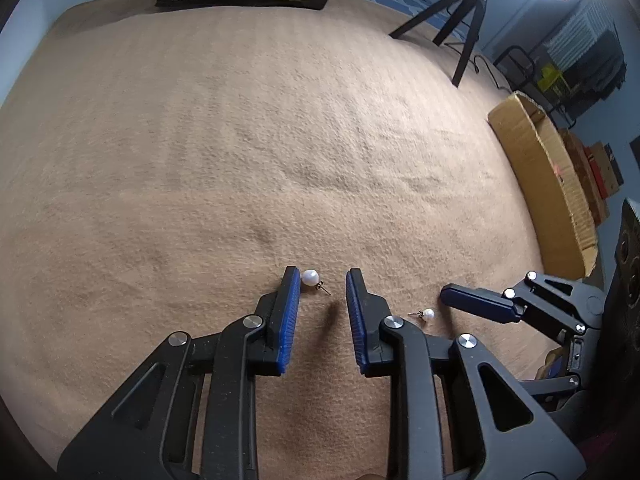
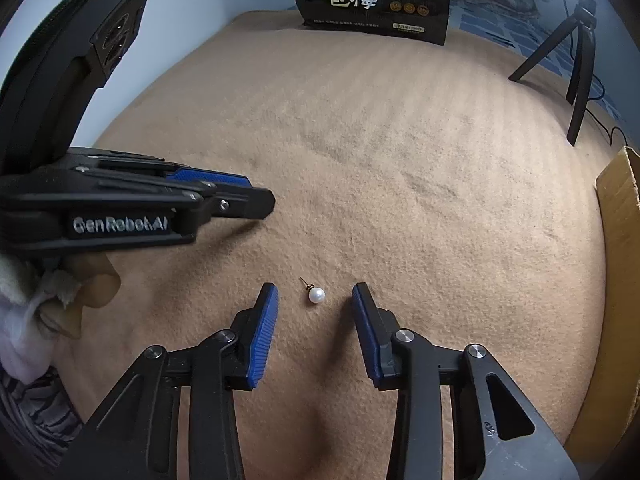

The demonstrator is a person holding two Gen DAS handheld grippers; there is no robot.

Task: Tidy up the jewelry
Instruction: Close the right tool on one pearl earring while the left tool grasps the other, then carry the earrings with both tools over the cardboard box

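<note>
1. One pearl earring (image 1: 310,277) lies on the tan bench (image 1: 240,140), just beside the left gripper (image 1: 322,280)'s nine-o'clock finger, gripper partly open, empty.
2. The second pearl earring (image 2: 317,295) lies between the right gripper (image 2: 314,294)'s parted, empty fingers.

Two earrings on a cloth-covered counter, one between the fingers of each gripper.

Left earring (image 1: 311,279): on the cloth (image 1: 280,140), between the left gripper (image 1: 323,280) fingers, just beside the left finger, untouched. Right earring (image 2: 316,295): on the cloth between the right gripper (image 2: 315,294) fingers, clear of both; in the left view it lies just right of the left gripper. Bag (image 2: 374,0): upright at the counter's far edge. Tripod (image 2: 576,64): far right, behind the carton. Carton (image 1: 544,184): along the counter's right edge.
</note>
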